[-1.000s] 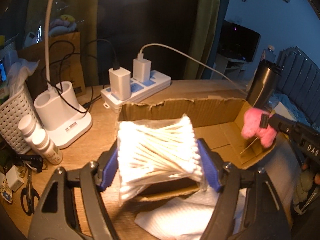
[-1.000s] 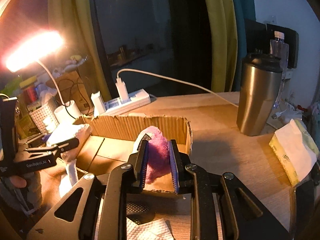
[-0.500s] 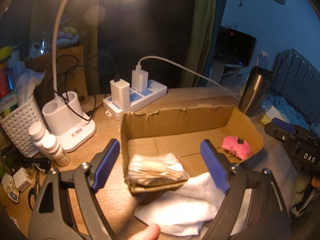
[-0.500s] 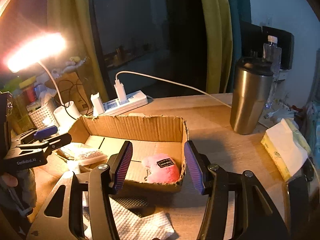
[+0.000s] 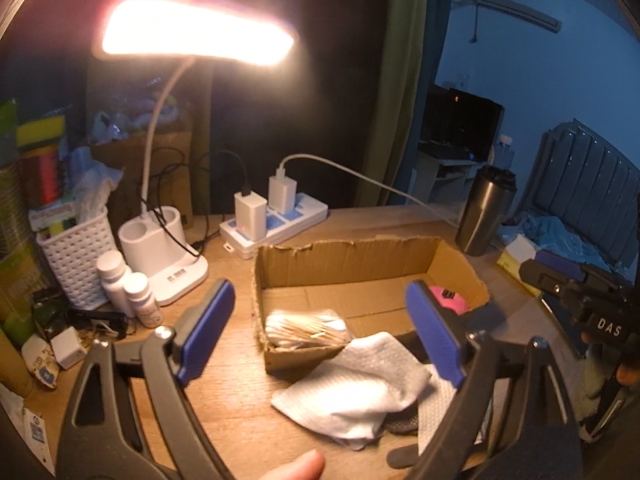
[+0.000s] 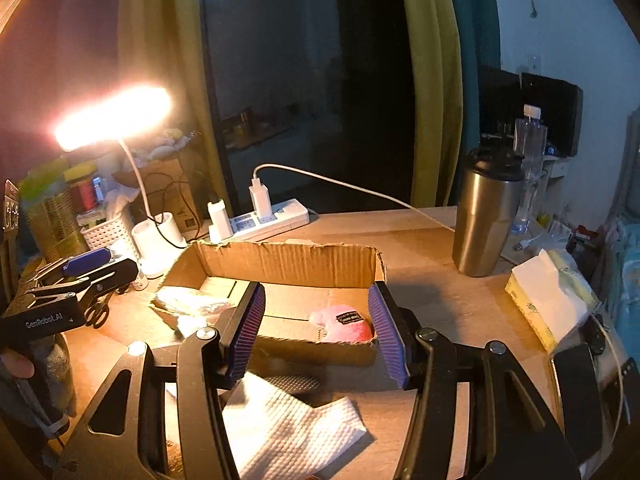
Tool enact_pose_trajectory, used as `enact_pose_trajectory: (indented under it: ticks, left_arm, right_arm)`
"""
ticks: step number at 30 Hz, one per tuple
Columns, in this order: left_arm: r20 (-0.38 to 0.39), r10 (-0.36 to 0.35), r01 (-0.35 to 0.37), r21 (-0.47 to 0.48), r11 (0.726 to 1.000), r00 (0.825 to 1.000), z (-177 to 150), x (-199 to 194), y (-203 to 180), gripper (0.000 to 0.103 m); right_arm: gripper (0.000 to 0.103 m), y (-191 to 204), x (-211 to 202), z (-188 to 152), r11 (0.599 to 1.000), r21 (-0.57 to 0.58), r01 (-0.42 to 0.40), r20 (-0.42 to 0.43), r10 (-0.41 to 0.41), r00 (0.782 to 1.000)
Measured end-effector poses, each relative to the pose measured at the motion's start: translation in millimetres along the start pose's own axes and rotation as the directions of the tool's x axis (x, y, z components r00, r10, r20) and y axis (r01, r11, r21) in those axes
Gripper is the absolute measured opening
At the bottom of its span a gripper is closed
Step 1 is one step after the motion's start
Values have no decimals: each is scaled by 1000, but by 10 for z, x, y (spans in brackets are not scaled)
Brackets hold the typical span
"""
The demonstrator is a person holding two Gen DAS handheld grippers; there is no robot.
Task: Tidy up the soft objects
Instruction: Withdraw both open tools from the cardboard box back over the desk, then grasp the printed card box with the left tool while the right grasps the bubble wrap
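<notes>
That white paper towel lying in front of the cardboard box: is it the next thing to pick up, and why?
Probably yes. The cotton swab pack and pink plush already lie in the cardboard box, while the paper towel sits loose outside it. Both the left gripper and right gripper are open and empty, so lowering the left one onto the towel seems sensible.

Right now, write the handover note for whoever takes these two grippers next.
Left gripper: open, empty, in front of the cardboard box.
Right gripper: open, empty, at the box's near right corner.
Done: cotton swab pack lies in the box's left end, pink plush in its right end.
Left: white cloth lies crumpled on the table in front of the box, partly over a dark mat; it probably goes in next.
</notes>
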State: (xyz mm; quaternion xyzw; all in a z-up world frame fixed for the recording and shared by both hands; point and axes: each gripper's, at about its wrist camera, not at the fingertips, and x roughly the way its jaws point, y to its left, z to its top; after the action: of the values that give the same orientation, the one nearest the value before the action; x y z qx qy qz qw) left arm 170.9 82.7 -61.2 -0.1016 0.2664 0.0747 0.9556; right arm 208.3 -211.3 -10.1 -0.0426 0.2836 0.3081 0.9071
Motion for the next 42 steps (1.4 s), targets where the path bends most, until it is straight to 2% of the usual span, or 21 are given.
enact_pose_trajectory:
  ticks: [11,20,33,42]
  left_arm:
    - [59,-27,27,2,1000,998,-71,-389,-14,94]
    - [113,-31,27,38,999,993,-200,-689,-94,94]
    - [127,-57,49,68,997,990,-417,-1031,-243,94]
    - [82,-99,94,67,993,992,-626,-1160,-264,94]
  right_arm:
    - [57,214,-337,-55,1000,-21,2,36,-1,999]
    - [57,408,-603,-156,999,-39,3,56,0,998]
    - [57,504,-907,-367,999,-41,2,66,0,998]
    - [57,595,-1082,-608,999,-44,7,57,-5,998]
